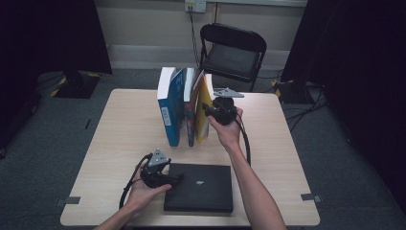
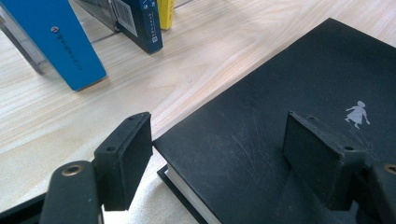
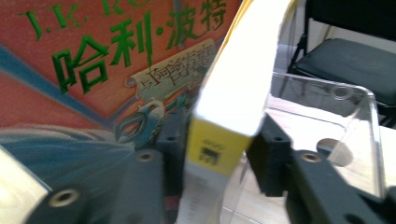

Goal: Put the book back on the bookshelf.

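Observation:
A black book [image 1: 201, 187] [image 2: 280, 93] lies flat near the table's front edge. My left gripper [image 1: 174, 179] [image 2: 219, 154] is open at its left corner: one jaw hangs off the book's edge and the other is over the cover. A row of books stands upright at the table's middle. My right gripper [image 1: 208, 111] [image 3: 222, 144] is shut on the yellow book [image 1: 205, 103] [image 3: 238, 84] at the right end of the row, with a pad pressed on each side of it. A red illustrated book [image 3: 93, 70] stands right beside it.
A thick blue and white book [image 1: 168, 105] [image 2: 56, 37] stands at the row's left end. A clear plastic bookend [image 3: 345, 121] sits to the right of the yellow book. A black folding chair [image 1: 232, 52] stands behind the wooden table [image 1: 124, 124].

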`<act>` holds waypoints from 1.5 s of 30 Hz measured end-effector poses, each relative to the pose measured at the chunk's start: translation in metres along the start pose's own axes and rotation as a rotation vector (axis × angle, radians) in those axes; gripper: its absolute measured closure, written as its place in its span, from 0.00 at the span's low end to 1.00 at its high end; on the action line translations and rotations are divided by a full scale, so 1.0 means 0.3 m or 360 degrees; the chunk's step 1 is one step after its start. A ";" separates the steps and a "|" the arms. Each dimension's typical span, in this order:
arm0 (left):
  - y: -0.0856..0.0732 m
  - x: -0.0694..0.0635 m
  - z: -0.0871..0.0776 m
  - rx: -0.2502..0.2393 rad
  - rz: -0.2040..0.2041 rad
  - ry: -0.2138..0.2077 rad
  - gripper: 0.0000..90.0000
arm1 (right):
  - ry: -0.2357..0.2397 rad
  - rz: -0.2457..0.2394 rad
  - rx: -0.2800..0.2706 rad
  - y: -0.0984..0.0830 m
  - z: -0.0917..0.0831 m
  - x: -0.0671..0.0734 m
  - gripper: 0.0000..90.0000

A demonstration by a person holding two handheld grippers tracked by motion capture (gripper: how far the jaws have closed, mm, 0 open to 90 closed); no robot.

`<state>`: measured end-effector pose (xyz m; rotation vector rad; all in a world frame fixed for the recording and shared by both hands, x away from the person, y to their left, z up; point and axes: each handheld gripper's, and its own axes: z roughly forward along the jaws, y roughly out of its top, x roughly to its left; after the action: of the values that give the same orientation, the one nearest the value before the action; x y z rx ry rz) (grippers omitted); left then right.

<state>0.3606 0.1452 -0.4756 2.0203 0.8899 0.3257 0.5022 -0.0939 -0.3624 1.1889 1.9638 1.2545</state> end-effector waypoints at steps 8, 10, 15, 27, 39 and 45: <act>0.000 0.003 0.000 0.0002 0.0006 0.0001 0.27 | -0.0073 -0.0089 -0.0025 0.004 -0.010 0.027 0.83; 0.000 0.005 -0.001 0.0005 0.0007 -0.0002 0.27 | -0.0090 -0.0131 -0.0045 0.008 -0.012 0.040 0.84; -0.001 0.006 0.000 0.0001 0.0002 -0.0008 0.27 | -0.0123 -0.0197 -0.0069 0.003 -0.009 0.075 0.84; -0.001 0.007 0.000 0.0003 0.0006 -0.0006 0.27 | 0.0110 -0.0046 -0.0061 -0.046 -0.025 0.076 0.64; -0.002 0.007 0.003 -0.0004 -0.0013 -0.0018 0.26 | 0.0139 -0.0026 0.0018 -0.126 -0.005 0.064 0.79; -0.002 0.007 0.002 -0.0002 -0.0002 -0.0009 0.26 | 0.0117 -0.0051 0.0016 -0.104 0.018 0.089 0.80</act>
<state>0.3620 0.1465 -0.4765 2.0186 0.8874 0.3194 0.4811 -0.0741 -0.3920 1.1265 2.0361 1.2901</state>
